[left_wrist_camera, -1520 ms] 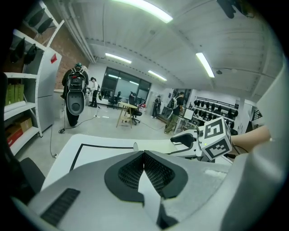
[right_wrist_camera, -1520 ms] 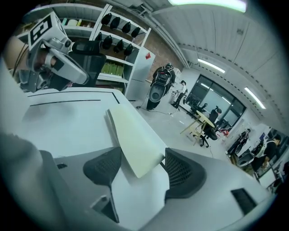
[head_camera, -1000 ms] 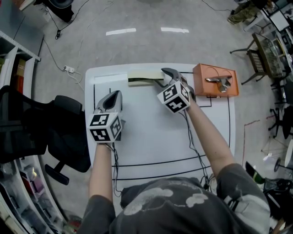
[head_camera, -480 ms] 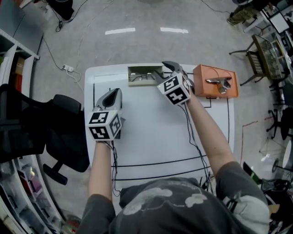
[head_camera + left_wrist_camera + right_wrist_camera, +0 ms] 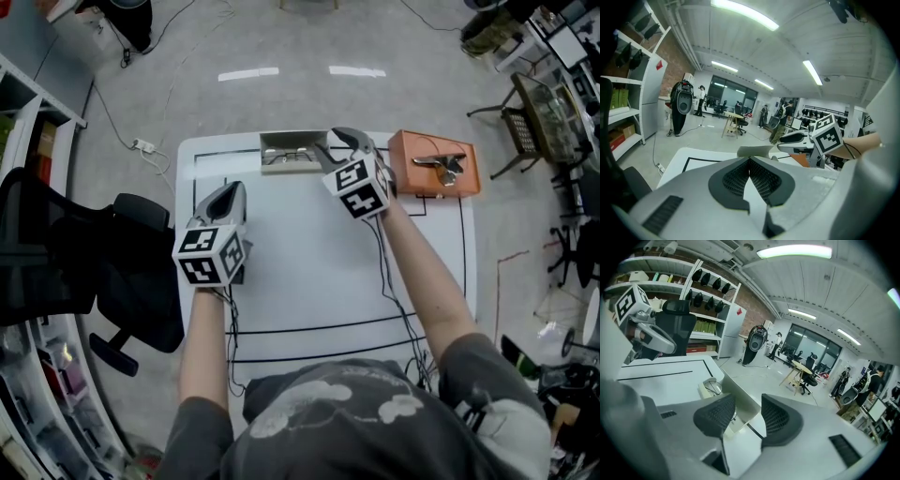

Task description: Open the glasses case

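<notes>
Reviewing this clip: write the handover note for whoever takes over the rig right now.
Left tongs: shut, empty, over the left side of the table, away from the case.
Right tongs: open, have just been closing, astride the raised lid, pads not clamped on it.
Glasses case: at the table's far edge, glasses visible inside.
Done: lid up.
Left: probably just let go and withdraw.
</notes>
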